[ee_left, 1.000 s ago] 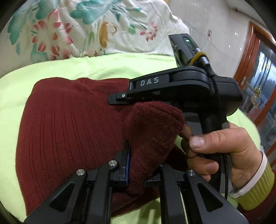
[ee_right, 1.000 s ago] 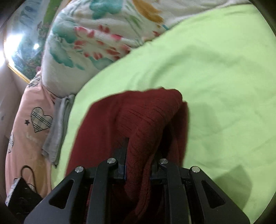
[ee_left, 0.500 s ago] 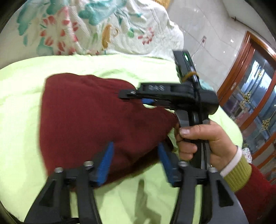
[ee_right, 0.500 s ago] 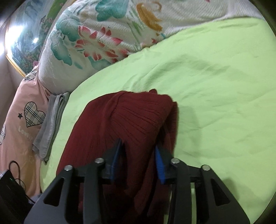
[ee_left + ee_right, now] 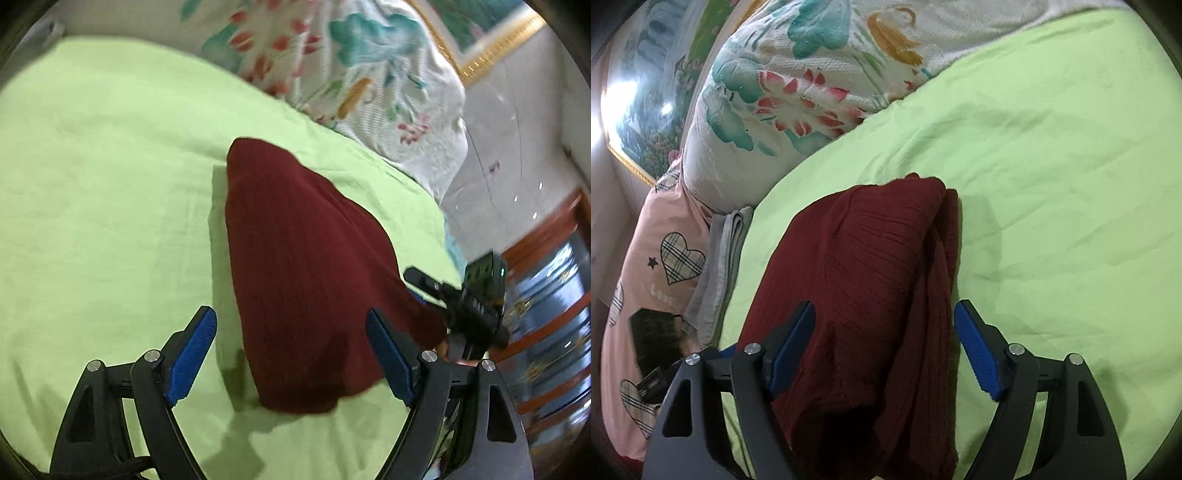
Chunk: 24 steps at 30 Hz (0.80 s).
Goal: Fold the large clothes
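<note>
The left hand-held gripper (image 5: 291, 341) has its two blue-padded fingers (image 5: 190, 349) spread wide, and they pinch nothing; the dark red sweater (image 5: 306, 280) shows between them, lower than the pads. The right hand-held gripper (image 5: 884, 349) is spread wide too, with one blue pad over the sweater (image 5: 871, 295) and the other pad (image 5: 977, 354) over the bare sheet just beside the sweater's edge; whether the pads touch the cloth I cannot tell. The sweater lies folded in a thick bundle on the light green bed sheet (image 5: 1052, 166), with its layers stacked along one side. Beyond the sweater, at the head of the bed, lies a white quilt with flower print (image 5: 820, 74). Beside the sweater, off the sheet's edge, a grey folded cloth (image 5: 720, 273) lies against a pink pillow with plaid hearts (image 5: 665, 258). In the left wrist view the right hand-held gripper (image 5: 424, 295) appears at the sweater's far corner, partly hidden behind the cloth.
</note>
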Available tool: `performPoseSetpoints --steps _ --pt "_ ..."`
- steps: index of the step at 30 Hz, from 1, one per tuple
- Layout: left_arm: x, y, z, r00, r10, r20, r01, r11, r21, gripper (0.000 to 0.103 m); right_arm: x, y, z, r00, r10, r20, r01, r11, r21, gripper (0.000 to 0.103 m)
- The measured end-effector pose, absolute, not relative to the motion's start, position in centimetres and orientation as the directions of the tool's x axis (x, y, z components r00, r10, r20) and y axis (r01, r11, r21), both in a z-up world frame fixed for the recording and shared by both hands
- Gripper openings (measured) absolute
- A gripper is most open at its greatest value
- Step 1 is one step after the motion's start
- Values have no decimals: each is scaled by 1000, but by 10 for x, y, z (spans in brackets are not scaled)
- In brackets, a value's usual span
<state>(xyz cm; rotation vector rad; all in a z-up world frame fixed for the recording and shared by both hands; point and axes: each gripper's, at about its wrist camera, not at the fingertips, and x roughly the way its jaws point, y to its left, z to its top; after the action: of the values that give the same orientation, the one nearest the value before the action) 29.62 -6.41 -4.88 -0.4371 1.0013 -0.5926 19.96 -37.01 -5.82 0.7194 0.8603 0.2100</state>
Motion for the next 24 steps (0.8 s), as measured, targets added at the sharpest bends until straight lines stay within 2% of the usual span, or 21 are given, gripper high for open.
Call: performPoseSetpoints --steps 9,14,19,20,21,22,24 --pt "366 -96 -111 154 -766 -624 206 642 -738 85 207 -377 -72 631 503 -591 128 684 718 78" --pt "355 -141 -103 169 -668 -725 334 731 -595 84 213 -383 -78 630 526 -571 131 653 746 78" --pt "349 -152 -103 191 -634 -749 370 753 -544 81 221 -374 -84 590 545 -596 116 673 731 77" --pt "348 -152 -101 200 -632 -749 377 755 -536 78 223 -370 -85 578 546 -607 108 685 720 74" --pt "346 -152 -100 209 -630 -748 382 757 -530 77 224 -367 -86 566 546 -618 110 693 712 57" --pt "344 -151 -100 220 -627 -747 384 760 -525 74 226 -365 -89 546 549 -633 124 694 709 43" --pt "339 -151 -94 250 -615 -748 394 770 -501 69 225 -363 -91 537 557 -633 132 686 715 36"
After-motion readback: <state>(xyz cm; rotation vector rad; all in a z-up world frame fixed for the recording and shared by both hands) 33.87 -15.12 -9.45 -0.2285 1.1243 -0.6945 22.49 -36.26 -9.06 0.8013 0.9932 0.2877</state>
